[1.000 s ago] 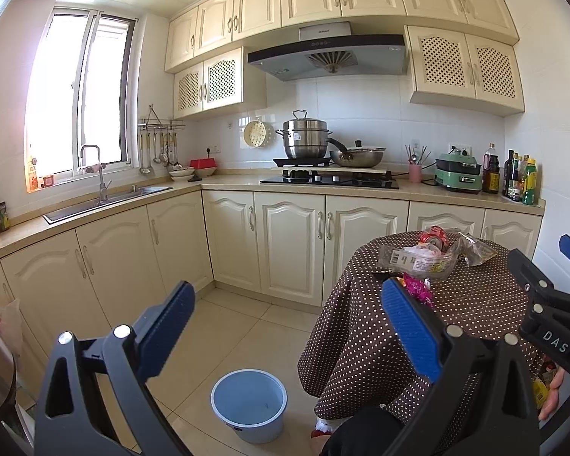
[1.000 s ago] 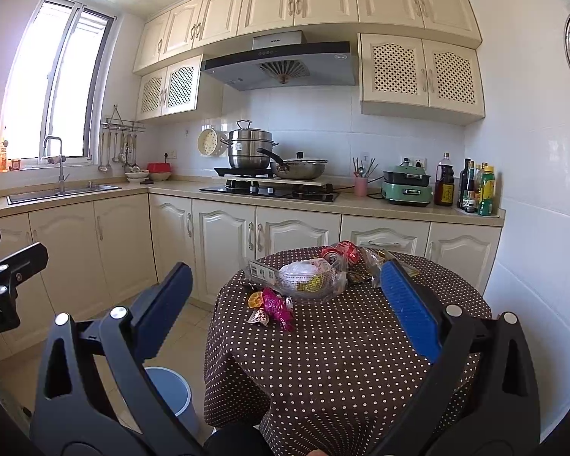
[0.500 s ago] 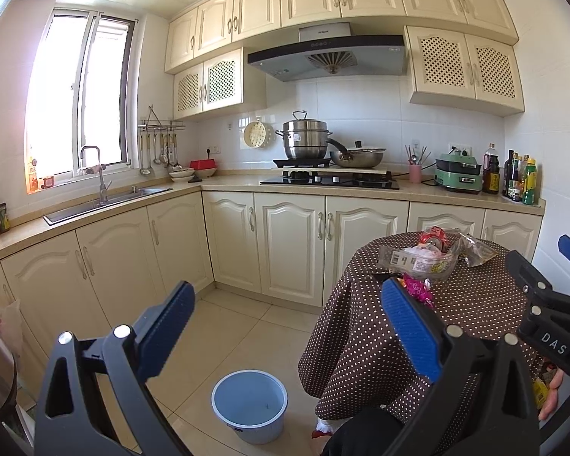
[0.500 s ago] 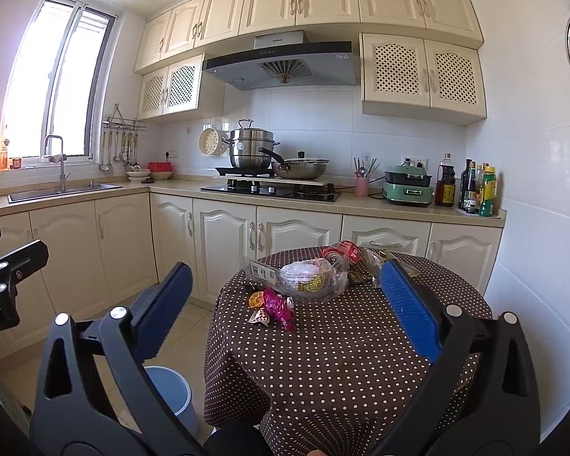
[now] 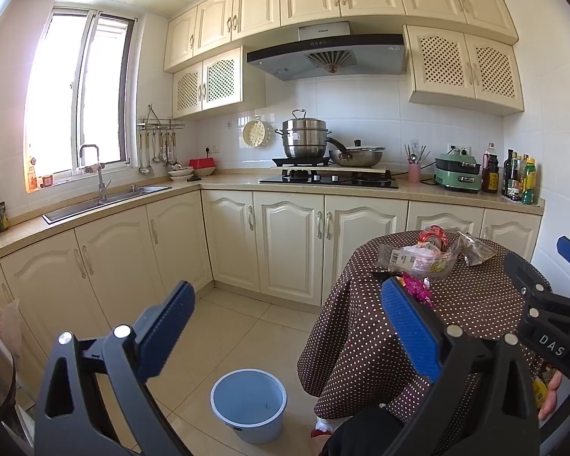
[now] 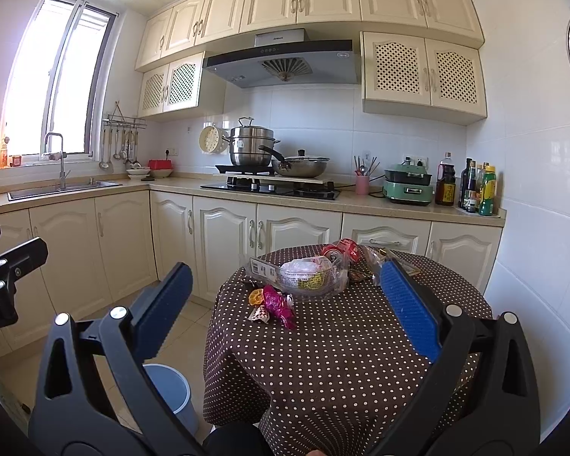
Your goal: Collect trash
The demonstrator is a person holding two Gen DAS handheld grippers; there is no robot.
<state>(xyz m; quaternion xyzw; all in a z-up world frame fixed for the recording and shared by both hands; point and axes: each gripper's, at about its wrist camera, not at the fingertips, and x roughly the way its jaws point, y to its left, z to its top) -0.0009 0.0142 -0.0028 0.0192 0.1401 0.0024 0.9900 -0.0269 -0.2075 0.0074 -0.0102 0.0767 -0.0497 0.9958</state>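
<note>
Trash lies on a round table with a brown polka-dot cloth [image 6: 342,349]: a pink wrapper [image 6: 279,304], an orange wrapper [image 6: 255,297], a clear plastic bag with packaging [image 6: 307,275], a crushed red can [image 6: 342,247] and a crinkled clear wrapper [image 5: 477,249]. The pile also shows in the left wrist view [image 5: 421,258]. A light blue bin [image 5: 249,404] stands on the floor left of the table. My left gripper [image 5: 285,326] is open and empty above the floor. My right gripper [image 6: 285,296] is open and empty, held short of the table.
Cream cabinets [image 6: 224,235] and a counter run behind the table, with a sink [image 5: 106,199], a hob with pots [image 5: 323,152], and bottles [image 6: 475,190] at the right. A white tiled wall [image 6: 543,247] is close to the table's right.
</note>
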